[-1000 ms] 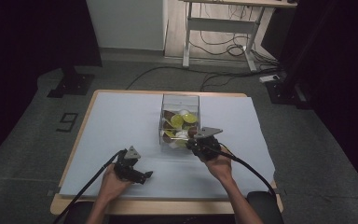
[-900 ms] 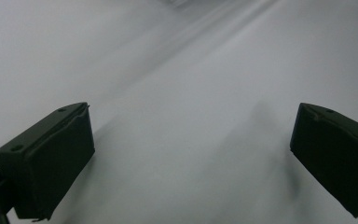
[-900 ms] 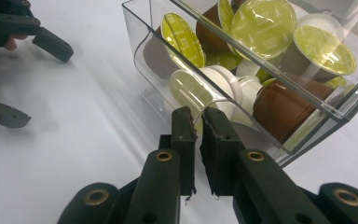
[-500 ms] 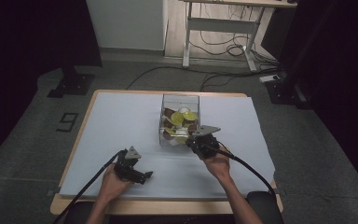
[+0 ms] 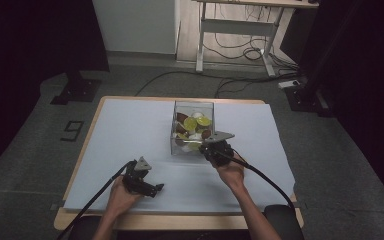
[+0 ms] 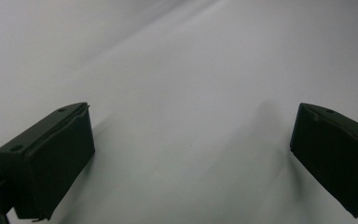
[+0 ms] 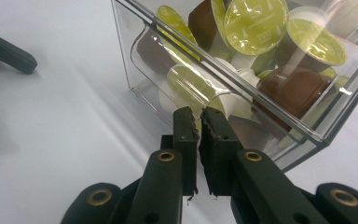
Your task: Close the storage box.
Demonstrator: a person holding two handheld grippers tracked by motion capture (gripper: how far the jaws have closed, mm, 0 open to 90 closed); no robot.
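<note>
Black fingers [image 7: 214, 135] pinched on clear plastic box [image 7: 279, 116] wall (glossy), round capsules [image 7: 254, 23]

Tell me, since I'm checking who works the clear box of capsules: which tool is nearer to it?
Right. The right tool is at the clear box, jaws shut at its near wall; the left tool rests open on the table, well short of it.

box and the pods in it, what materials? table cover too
Box: clear hard plastic, probably acrylic; glossy, see-through, sharp edges.
Coffee pods: likely moulded plastic cups, brown and white, with shiny green foil-like lids.
Table cover: matte pale sheet, paper or vinyl, can't tell.
</note>
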